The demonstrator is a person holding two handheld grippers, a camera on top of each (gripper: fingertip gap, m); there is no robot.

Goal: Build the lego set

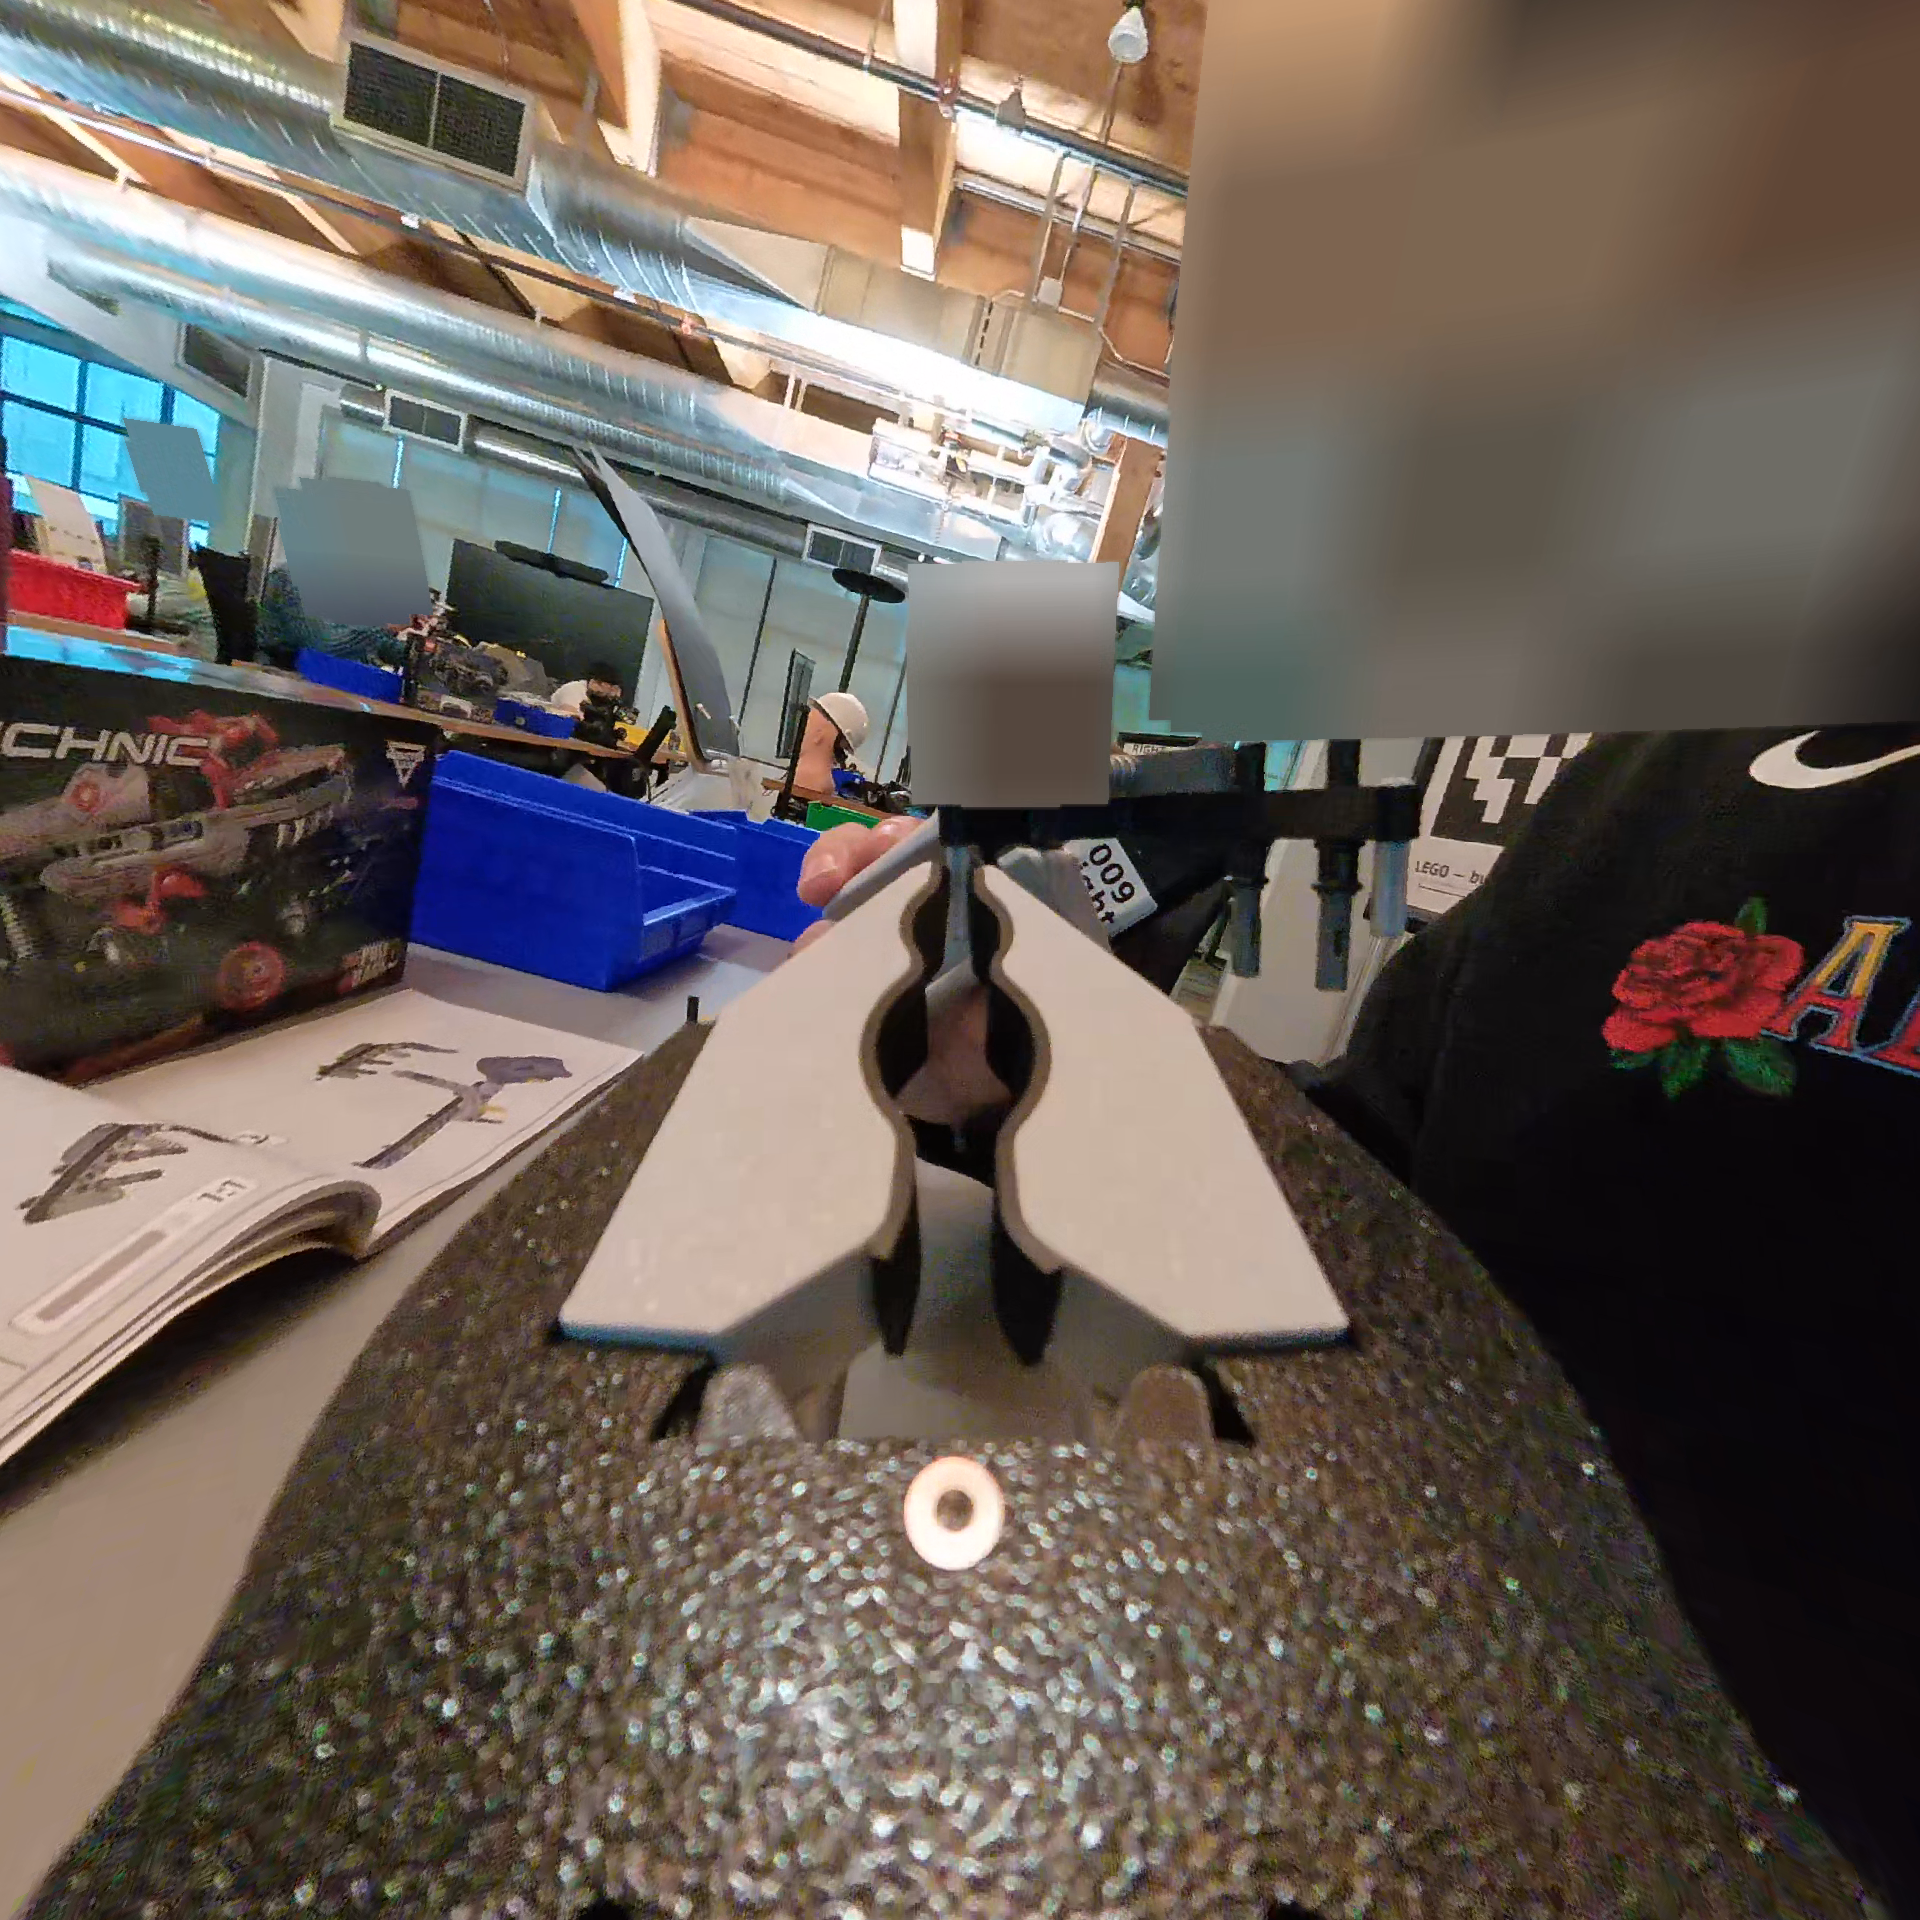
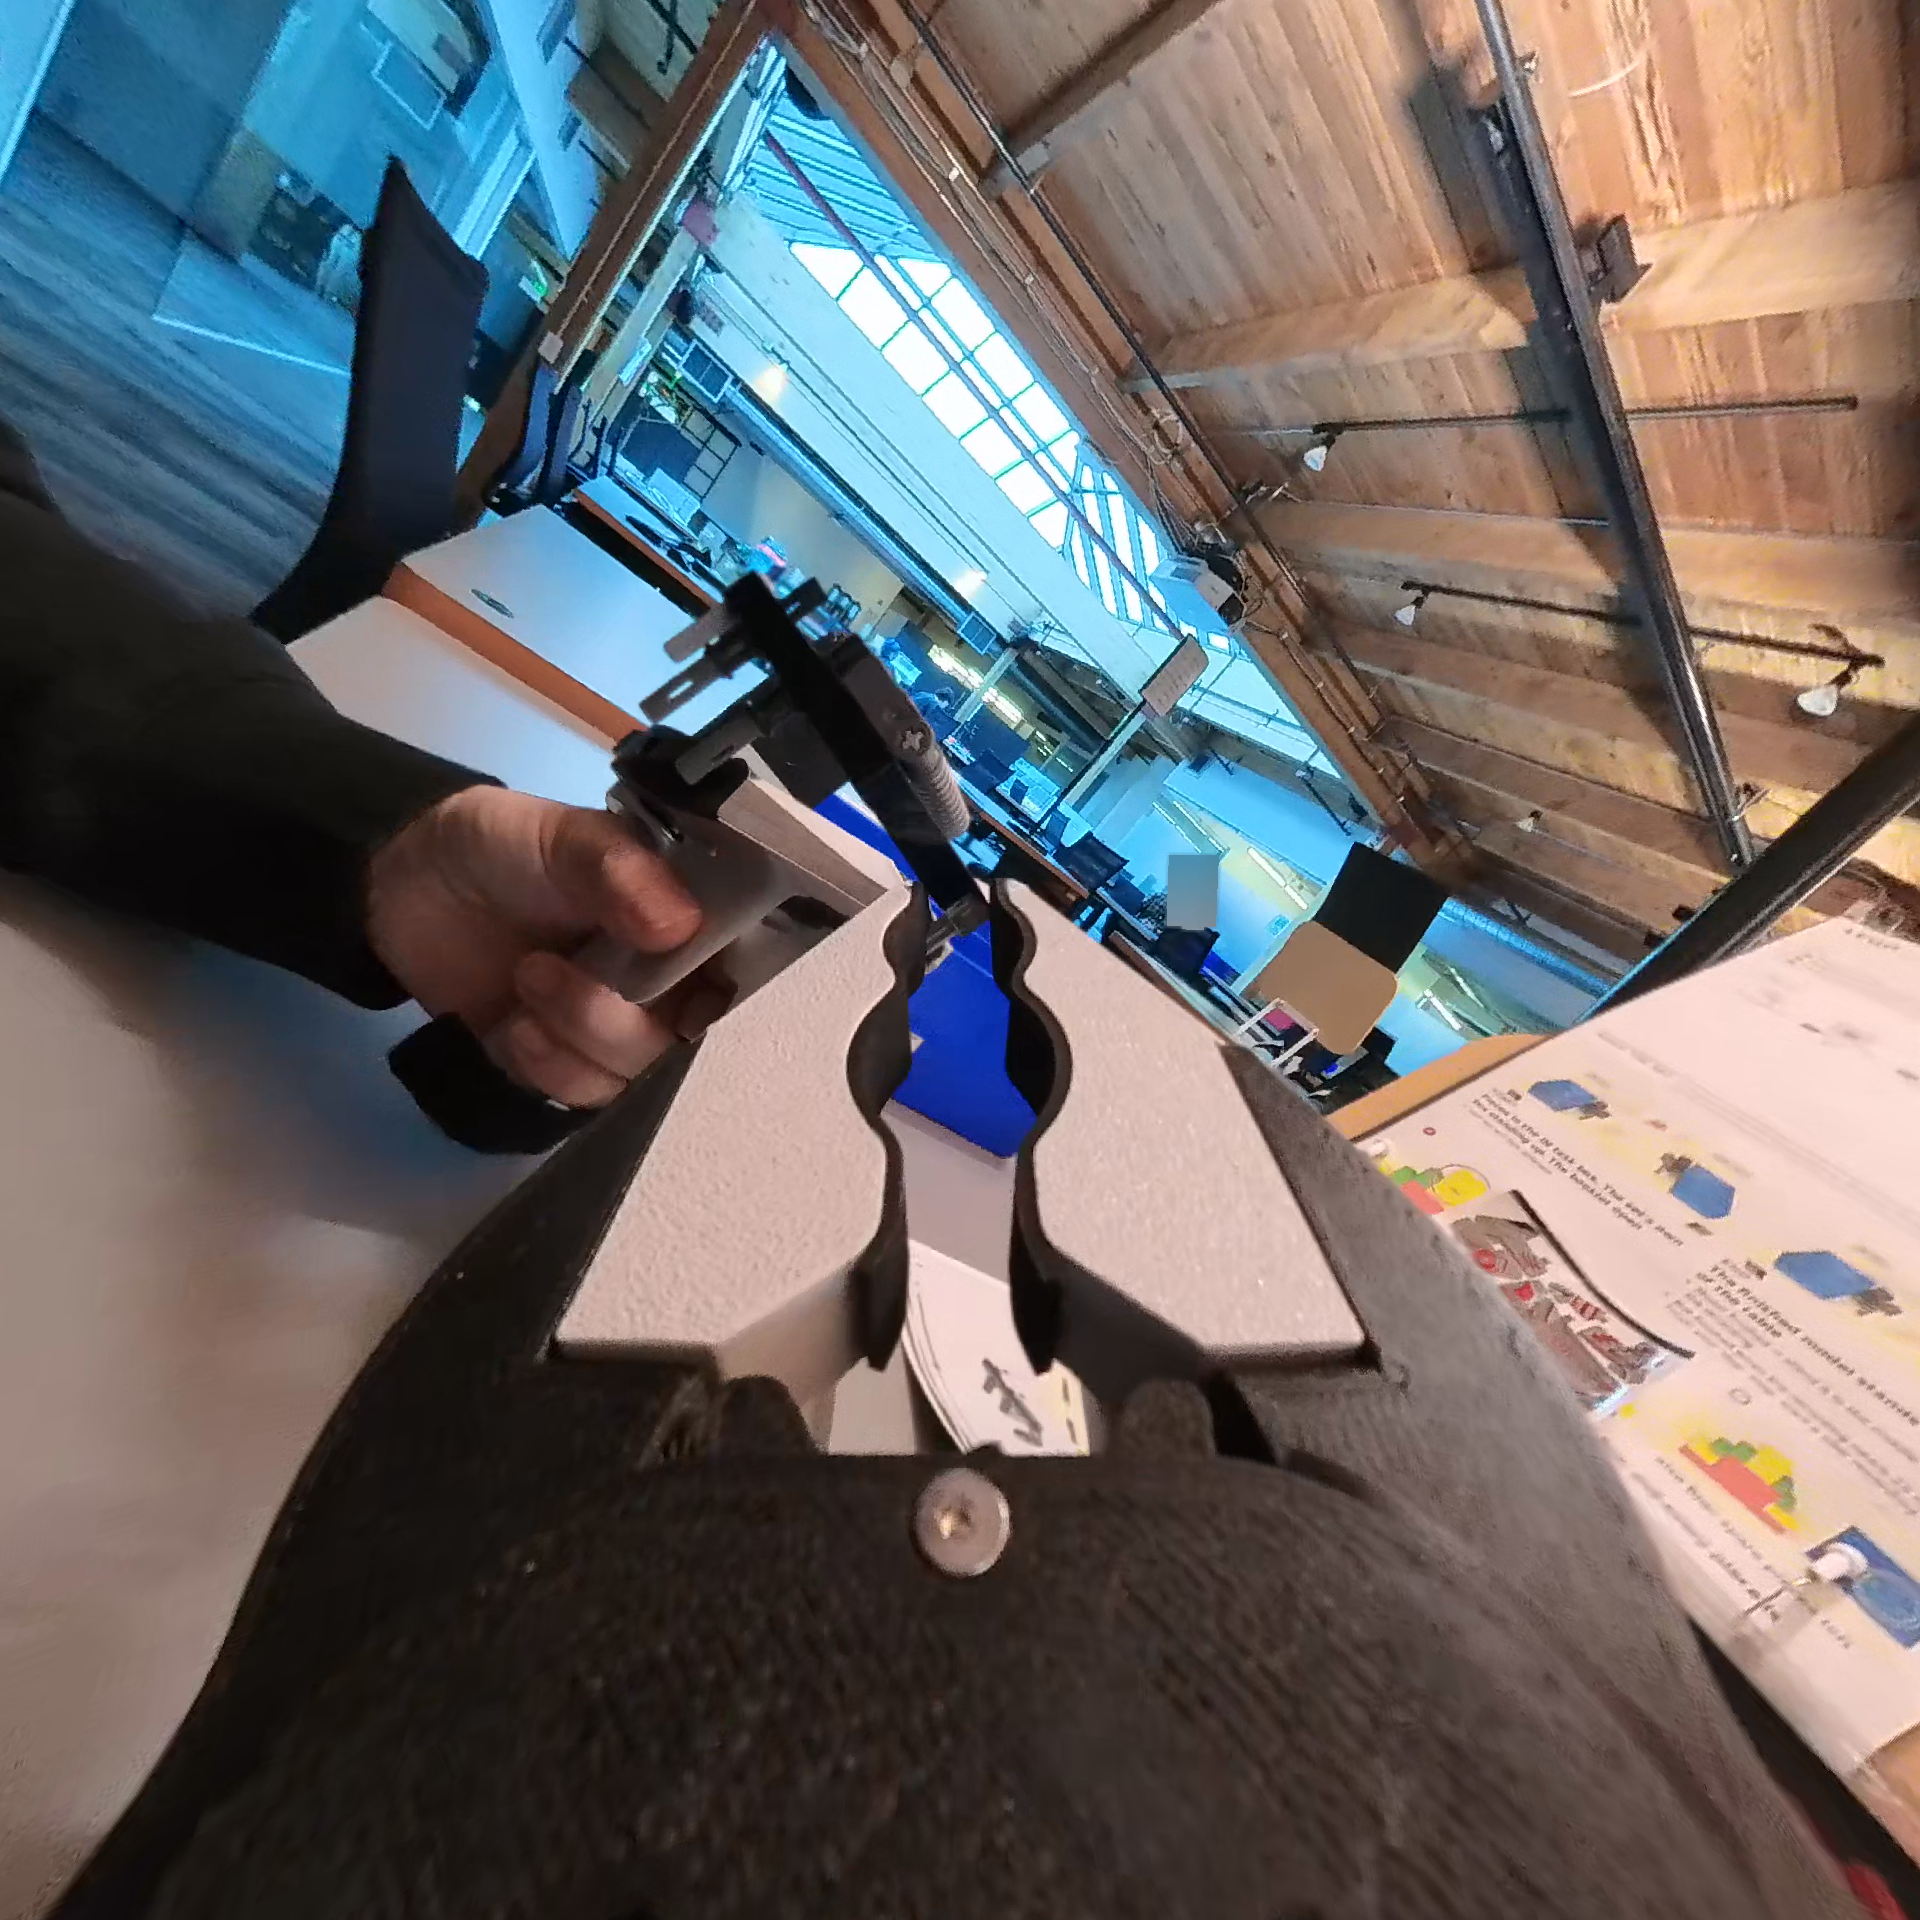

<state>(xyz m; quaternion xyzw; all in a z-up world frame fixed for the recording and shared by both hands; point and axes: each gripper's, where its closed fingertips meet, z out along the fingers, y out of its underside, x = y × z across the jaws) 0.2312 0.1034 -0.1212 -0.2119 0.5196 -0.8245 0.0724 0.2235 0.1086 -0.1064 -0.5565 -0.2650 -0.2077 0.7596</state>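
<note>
Left tool (image 1: 961,883): jaws narrowed on the grey end of a black lego assembly (image 1: 1299,805), which is held raised before a dark shirt. Right tool (image 2: 954,906): jaws nearly closed at the tips on the lower end of the same assembly (image 2: 821,707). Instruction booklet (image 1: 260,1164) lies open on the grey counter (image 1: 156,1558); set box (image 1: 197,862) and blue bins (image 1: 561,883) are seen behind it.

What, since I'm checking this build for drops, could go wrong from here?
1. The left tool and right tool both pinch the black Lego assembly only at their tips, near one end, so it may pivot or slip out.
2. It appears held above the table; the grey pins sticking out of it could pop loose and fall.
</note>
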